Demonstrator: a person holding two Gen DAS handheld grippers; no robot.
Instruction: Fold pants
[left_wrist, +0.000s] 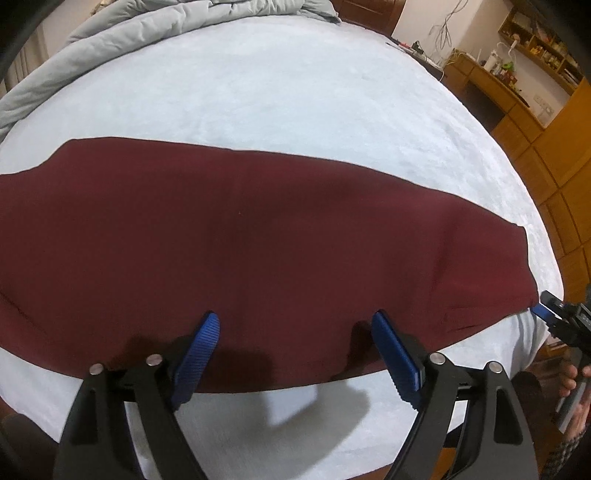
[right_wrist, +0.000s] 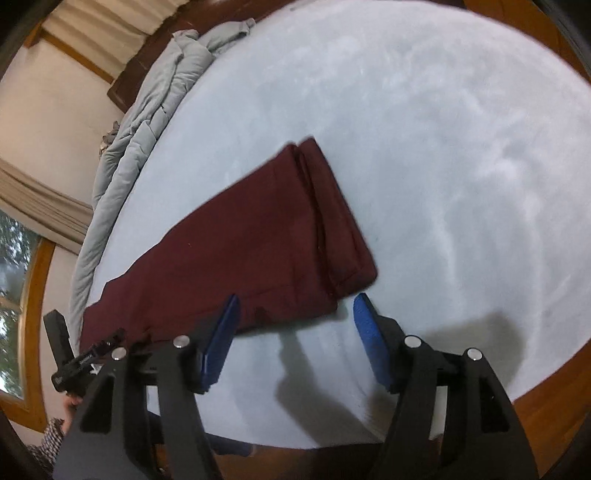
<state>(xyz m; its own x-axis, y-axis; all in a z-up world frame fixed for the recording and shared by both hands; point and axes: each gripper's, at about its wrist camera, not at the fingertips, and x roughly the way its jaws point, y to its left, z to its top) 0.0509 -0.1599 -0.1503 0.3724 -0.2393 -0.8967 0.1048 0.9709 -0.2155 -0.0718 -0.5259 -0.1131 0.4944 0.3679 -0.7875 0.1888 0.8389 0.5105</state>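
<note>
Left hand-held gripper (left_wrist: 295, 343) agape; pants (left_wrist: 258, 251) cut off left.

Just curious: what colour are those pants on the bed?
Plain dark maroon pants, clearest in the left wrist view.

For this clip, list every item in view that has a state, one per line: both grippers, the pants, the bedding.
left gripper: open, empty, over the near edge of the pants.
right gripper: open, empty, by the pants' end.
maroon pants: lying flat on the bed, legs stacked into one long strip.
light blue bed sheet: spread smooth.
grey duvet: bunched at the far edge of the bed.
</note>
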